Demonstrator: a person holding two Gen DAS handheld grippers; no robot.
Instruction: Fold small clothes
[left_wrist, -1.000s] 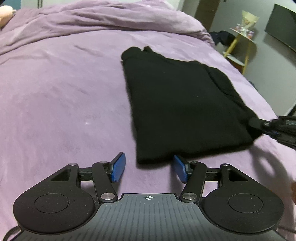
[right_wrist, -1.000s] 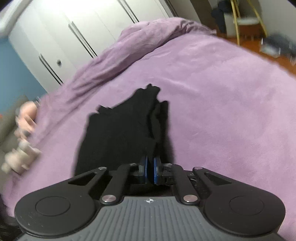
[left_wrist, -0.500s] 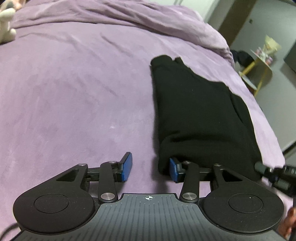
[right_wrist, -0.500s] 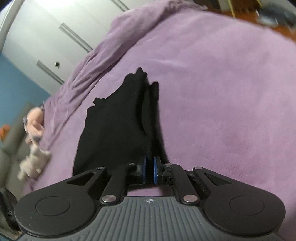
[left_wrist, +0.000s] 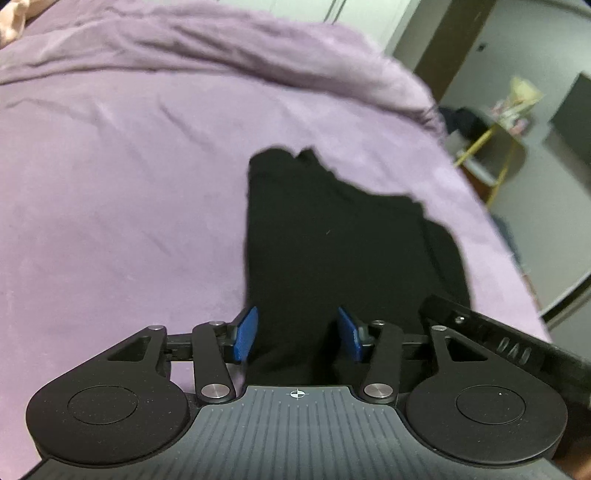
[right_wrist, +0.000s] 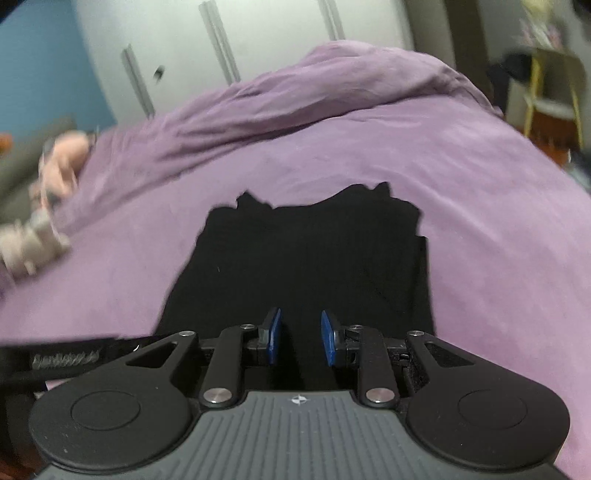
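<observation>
Left wrist view is showing the black garment (left_wrist: 332, 240) lying partly folded on the purple bedspread (left_wrist: 110, 203), its near edge running between the left gripper (left_wrist: 297, 334), whose blue pads are opening and pressing on nothing. The right gripper (right_wrist: 300, 338) is opening too, cloth under its spread jaws. For a neat fold, both should be pinching the near corners evenly before lifting. A second ago the right gripper was clamped on the garment's edge; now it is letting go.
</observation>
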